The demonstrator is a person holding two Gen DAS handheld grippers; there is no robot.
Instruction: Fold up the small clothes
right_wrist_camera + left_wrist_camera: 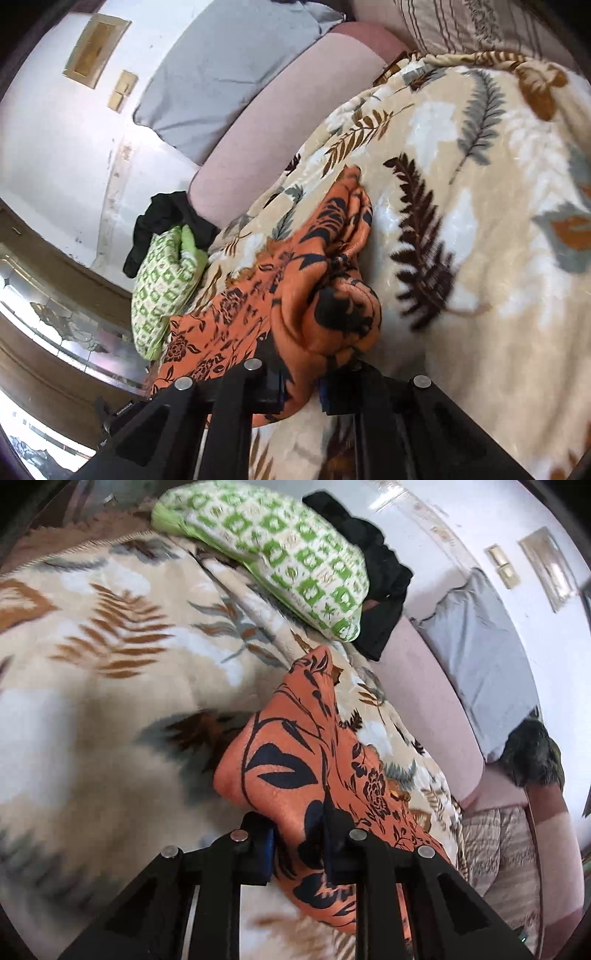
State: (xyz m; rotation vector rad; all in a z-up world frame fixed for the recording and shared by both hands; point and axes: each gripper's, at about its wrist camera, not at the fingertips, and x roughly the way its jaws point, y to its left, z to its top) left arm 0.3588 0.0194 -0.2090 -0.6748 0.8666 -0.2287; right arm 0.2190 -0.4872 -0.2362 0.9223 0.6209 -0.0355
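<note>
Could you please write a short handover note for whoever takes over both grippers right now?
Left gripper: shut on the orange cloth.
Right gripper: shut on a bunched part of the same cloth.
The cloth is crumpled and partly lifted off the leaf-print blanket.
The green patterned cloth and a black garment lie at the blanket's edge, the green one partly on top of the black one.
Done: both grips taken.
Left: spread the orange cloth and fold it; no fold visible yet.

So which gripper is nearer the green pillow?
Hard to call; likely left. The left gripper and right gripper each clamp the orange cloth. The green pillow lies further up the blanket.
</note>
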